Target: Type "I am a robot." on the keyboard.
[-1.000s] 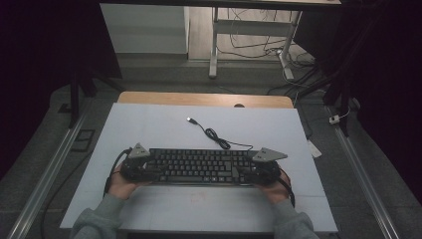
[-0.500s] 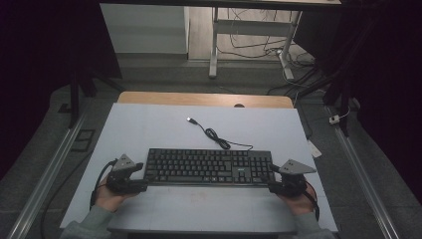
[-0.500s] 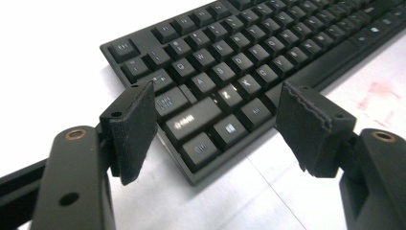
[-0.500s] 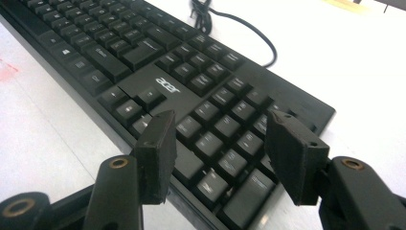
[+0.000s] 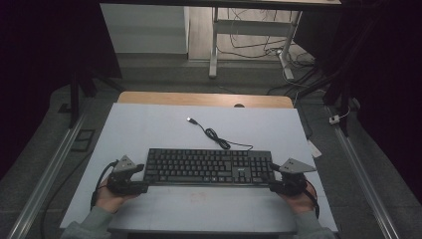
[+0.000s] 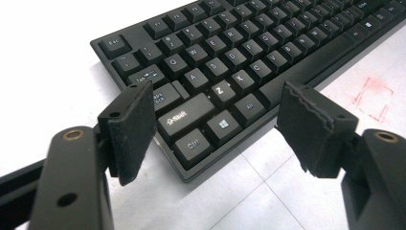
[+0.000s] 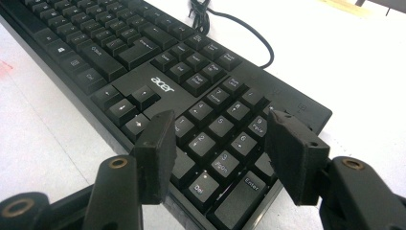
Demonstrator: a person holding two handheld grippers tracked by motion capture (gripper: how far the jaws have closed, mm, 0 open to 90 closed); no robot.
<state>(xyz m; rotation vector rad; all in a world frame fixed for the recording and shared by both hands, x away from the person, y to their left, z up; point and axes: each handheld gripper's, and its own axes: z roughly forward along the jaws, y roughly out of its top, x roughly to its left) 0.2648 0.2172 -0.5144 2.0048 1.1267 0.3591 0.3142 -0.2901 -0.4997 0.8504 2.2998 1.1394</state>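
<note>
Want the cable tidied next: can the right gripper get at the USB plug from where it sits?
Probably yes. The right gripper sits open at the keyboard's near right corner, holding nothing. The USB plug lies on the bare mat beyond the keyboard. It would have to lift over the keys or go round.

Your left tool and right tool are black, each topped by a grey three-cornered plate and trailing a black cable. Ribbed dark pads sit on arms with brass-ringed holes. You wear grey sleeves.
</note>
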